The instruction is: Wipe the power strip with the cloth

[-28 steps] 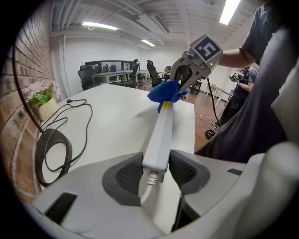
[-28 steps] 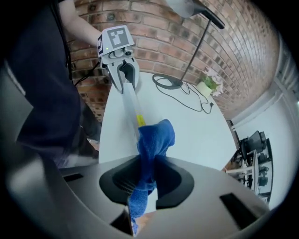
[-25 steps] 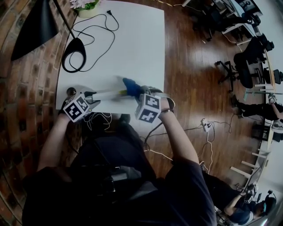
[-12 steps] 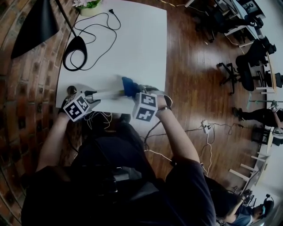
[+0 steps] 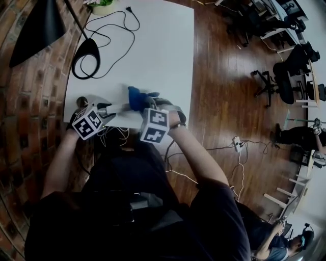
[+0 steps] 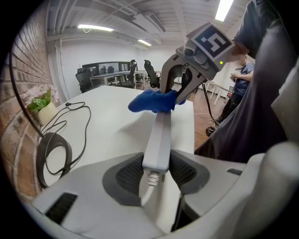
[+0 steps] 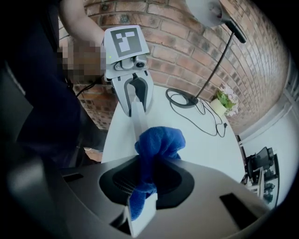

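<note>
**Fig.** Wiping stage, head view, near to far.

- **L gripper** (image 5: 104,108), lower left: jaws approx. half open, clamped on the cord end of the strip (image 6: 158,140), w/ a pad on each long side.
- **Strip:** slim white bar w/ cord at one end. It runs left-right by the table's (image 5: 153,56) near edge, lower centre-left of frame, betw. the two grippers.
- **R gripper** (image 7: 142,182): jaws narrow, pinching a bunched blue cloth (image 7: 156,147), which sits on the strip part-way along.
- **Handling (judged):**
  - Strip is stiff, light, smooth plastic, prob. slippery. It is best held at the cord end, as here, leaving the rest free to wipe.
  - Cloth is soft and limp, so it needs a firm pinch.
- **Farther, upper left:** lamp base (image 5: 89,48), plant (image 5: 99,5).
</note>
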A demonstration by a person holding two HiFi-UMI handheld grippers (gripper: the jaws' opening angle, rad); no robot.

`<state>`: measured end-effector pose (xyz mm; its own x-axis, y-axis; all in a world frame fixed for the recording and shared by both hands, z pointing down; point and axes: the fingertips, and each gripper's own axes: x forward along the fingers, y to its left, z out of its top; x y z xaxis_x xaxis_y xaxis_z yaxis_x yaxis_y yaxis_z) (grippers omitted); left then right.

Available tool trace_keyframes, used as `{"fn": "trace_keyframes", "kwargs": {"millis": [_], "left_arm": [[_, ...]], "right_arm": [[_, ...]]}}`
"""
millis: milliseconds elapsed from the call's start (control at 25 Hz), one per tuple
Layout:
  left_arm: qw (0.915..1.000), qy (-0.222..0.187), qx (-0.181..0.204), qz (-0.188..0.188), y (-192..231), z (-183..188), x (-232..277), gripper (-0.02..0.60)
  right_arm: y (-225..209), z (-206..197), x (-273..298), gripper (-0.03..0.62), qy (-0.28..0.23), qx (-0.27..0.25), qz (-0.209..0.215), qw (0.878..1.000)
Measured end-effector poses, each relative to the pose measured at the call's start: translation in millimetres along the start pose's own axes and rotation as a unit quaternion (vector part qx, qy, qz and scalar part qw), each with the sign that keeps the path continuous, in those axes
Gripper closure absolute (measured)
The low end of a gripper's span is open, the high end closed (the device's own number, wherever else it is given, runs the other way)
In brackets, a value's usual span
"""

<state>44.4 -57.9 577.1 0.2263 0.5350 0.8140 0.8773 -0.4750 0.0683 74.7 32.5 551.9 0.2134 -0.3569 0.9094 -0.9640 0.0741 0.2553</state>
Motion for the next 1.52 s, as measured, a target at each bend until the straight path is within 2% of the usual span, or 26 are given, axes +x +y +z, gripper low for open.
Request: {"fn": "trace_keyframes", "kwargs": {"millis": [400,680,920,1040,1160,1280,1400,1520], "left_arm": [[1.0000,-0.001,0.006,0.006,0,-1,-1,0.399],[1.0000,-0.007,0.005,0.005,1,0,1,0.399],[1.0000,-0.006,0.005,0.001,-2,1,1,0.399],[1.0000,0.000,0.007,0.007,-1,-1,2,0.399],[1.0000,-0.003,0.006,0.005,-2,1,1,0.399],[1.0000,-0.001,0.003,0.005,-1,0,1,0.399],[1.0000,0.000,0.007,0.007,-2,-2,2,0.399],[1.0000,-0.001,0.007,0.003,-1,-3,1,0.399]], "right_arm": [[4,18,6,0.525,0.020,-0.031,0.004,0.999],[5,55,20,0.525,-0.005,-0.035,0.010,0.999],[11,63,21,0.527,-0.003,-0.092,-0.006,0.996],[22,83,22,0.526,-0.041,-0.077,-0.012,0.996],[29,102,27,0.526,-0.034,-0.079,-0.016,0.996],[29,106,29,0.526,-0.038,-0.058,0.010,0.998],[30,108,29,0.526,-0.053,-0.045,0.019,0.997],[31,115,30,0.526,-0.077,-0.005,0.035,0.996]]}}
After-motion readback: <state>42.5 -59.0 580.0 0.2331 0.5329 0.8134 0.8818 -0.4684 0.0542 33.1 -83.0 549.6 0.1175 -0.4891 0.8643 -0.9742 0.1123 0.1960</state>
